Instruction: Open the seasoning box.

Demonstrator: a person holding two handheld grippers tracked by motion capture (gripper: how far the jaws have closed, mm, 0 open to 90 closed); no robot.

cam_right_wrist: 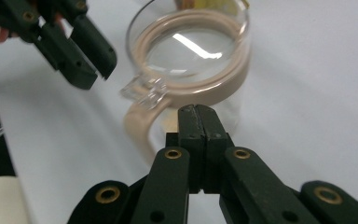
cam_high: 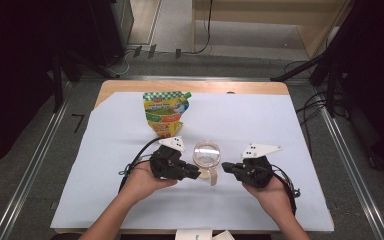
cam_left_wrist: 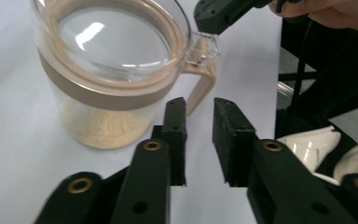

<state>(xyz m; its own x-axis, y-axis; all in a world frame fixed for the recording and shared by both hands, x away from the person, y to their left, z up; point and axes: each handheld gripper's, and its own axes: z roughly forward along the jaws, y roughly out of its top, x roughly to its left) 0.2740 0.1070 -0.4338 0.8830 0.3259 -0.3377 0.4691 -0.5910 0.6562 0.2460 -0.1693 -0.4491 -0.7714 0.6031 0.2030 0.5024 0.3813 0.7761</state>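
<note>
Your left gripper has its two black jaws a little way apart, and nothing sits between them. They point at the beige handle of the clear glass jar with the beige band and clear lid, but they do not touch it. Your right gripper has its jaws pressed tight together, with nothing in them. It sits just beside the jar's handle too, on the other side.

You have one jar. It stands upright on the white sheet in the middle of the table, between your two grippers. Its lid is on. At the bottom of the jar lies a low layer of pale yellow powder or crumbs. You cannot tell just what it is.

A small clear tab sticks out from the lid, above the handle.

Behind the jar stands one green and yellow pouch with a green cap at its corner. It is near the jar but not touching it. The words on it are too small to read, and you cannot see what is inside.

At the near edge of the table, some white things are cut off by the picture's edge.
</note>
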